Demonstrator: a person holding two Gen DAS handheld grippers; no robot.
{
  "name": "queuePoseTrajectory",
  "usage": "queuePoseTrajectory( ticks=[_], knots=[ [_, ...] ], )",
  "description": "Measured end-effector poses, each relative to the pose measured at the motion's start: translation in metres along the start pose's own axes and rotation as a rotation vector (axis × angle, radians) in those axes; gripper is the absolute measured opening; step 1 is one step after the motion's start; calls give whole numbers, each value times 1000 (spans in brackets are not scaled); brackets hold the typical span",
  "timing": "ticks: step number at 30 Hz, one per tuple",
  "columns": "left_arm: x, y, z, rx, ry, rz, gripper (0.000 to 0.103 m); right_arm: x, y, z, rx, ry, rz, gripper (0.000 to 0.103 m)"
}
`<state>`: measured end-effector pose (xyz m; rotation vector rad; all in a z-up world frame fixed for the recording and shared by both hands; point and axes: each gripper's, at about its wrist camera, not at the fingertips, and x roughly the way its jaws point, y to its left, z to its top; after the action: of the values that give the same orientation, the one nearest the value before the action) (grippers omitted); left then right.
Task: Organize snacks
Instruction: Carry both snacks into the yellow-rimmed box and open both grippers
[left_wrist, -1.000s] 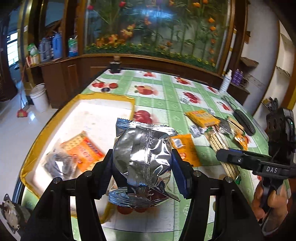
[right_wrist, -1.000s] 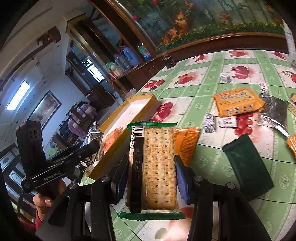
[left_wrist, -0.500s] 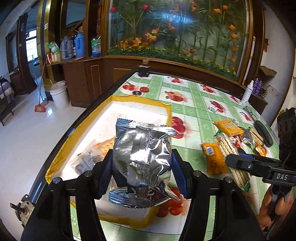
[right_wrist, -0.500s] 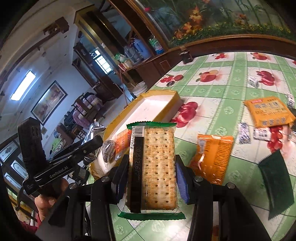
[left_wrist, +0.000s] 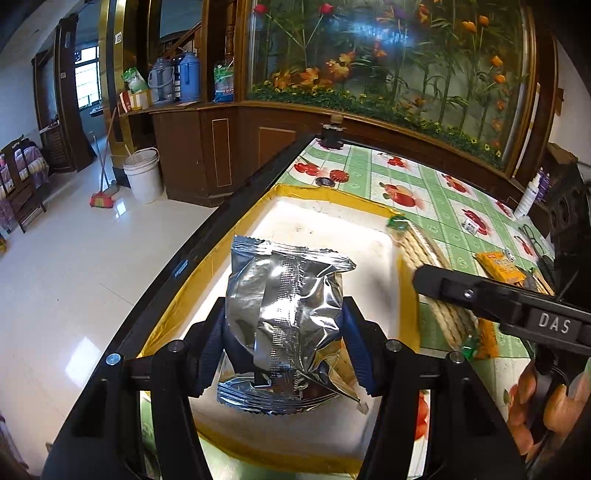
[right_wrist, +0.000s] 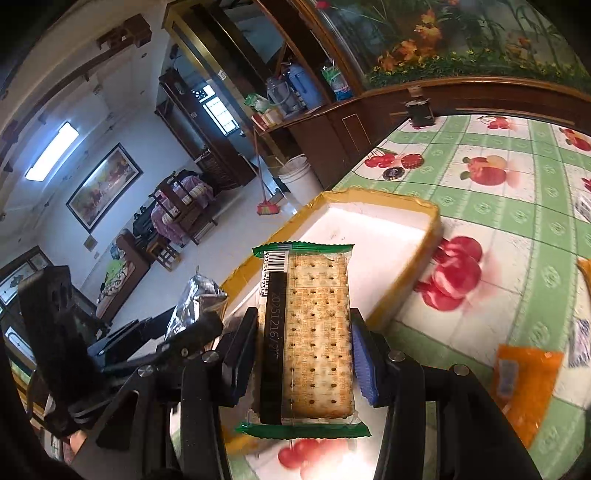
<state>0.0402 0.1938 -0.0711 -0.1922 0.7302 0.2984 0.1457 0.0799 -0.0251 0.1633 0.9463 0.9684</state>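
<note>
Gripping a silver pouch (left_wrist: 284, 325) between closed fingers, the left gripper (left_wrist: 284, 343) hangs above the yellow-rimmed tray (left_wrist: 332, 194) on the worktop (right_wrist: 517, 177). Beside it, the right gripper (right_wrist: 303, 354) clamps a cracker pack (right_wrist: 314, 332) over the tray's edge.

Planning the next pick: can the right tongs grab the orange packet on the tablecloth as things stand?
Probably not yet. The right tongs are shut on a cracker pack, so there is no free grip. The orange packet lies unobstructed on the tablecloth to the right; drop the crackers in the tray first.
</note>
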Motion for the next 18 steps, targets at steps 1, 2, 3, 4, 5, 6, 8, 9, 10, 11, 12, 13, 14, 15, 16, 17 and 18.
queuePoseTrajectory(
  ticks=[1, 2, 3, 4, 5, 6, 8, 9, 10, 11, 12, 13, 14, 15, 16, 17, 18],
  knots=[
    [3, 1, 2, -1, 3, 4, 58, 7, 1, 4, 4, 4, -4, 47],
    [6, 3, 4, -4, 3, 8, 58, 14, 2, 9, 6, 7, -11, 47],
    [10, 5, 6, -5, 1, 8, 58, 21, 2, 13, 6, 9, -19, 47],
    [14, 8, 8, -6, 4, 12, 58, 28, 2, 17, 10, 13, -30, 47],
    [18, 10, 10, -10, 10, 19, 58, 34, 1, 22, 17, 17, -40, 47],
    [22, 12, 11, -15, 16, 23, 58, 40, 0, 25, 23, 21, -51, 47],
    [29, 16, 12, -25, 31, 36, 58, 53, -2, 31, 23, 37, -79, 47],
    [32, 17, 11, -28, 34, 41, 58, 59, -3, 33, 17, 43, -93, 47],
    [33, 18, 11, -30, 36, 44, 58, 64, -3, 34, 7, 50, -101, 47],
    [34, 18, 9, -30, 39, 49, 58, 68, -2, 34, 0, 57, -108, 47],
    [36, 18, 9, -28, 41, 54, 58, 71, -1, 33, -8, 63, -115, 47],
    [36, 18, 7, -24, 43, 59, 58, 73, -1, 33, -14, 66, -120, 47],
    [38, 19, 7, -22, 45, 66, 58, 75, -1, 32, -18, 69, -122, 47],
    [39, 19, 7, -23, 46, 68, 58, 78, -1, 31, -23, 74, -128, 47],
    [39, 20, 7, -24, 47, 67, 58, 81, -1, 31, -27, 77, -136, 47],
    [40, 20, 8, -25, 48, 68, 58, 84, -1, 30, -38, 78, -152, 48],
    [41, 20, 7, -24, 50, 71, 58, 85, 1, 30, -58, 74, -170, 48]
  ],
)
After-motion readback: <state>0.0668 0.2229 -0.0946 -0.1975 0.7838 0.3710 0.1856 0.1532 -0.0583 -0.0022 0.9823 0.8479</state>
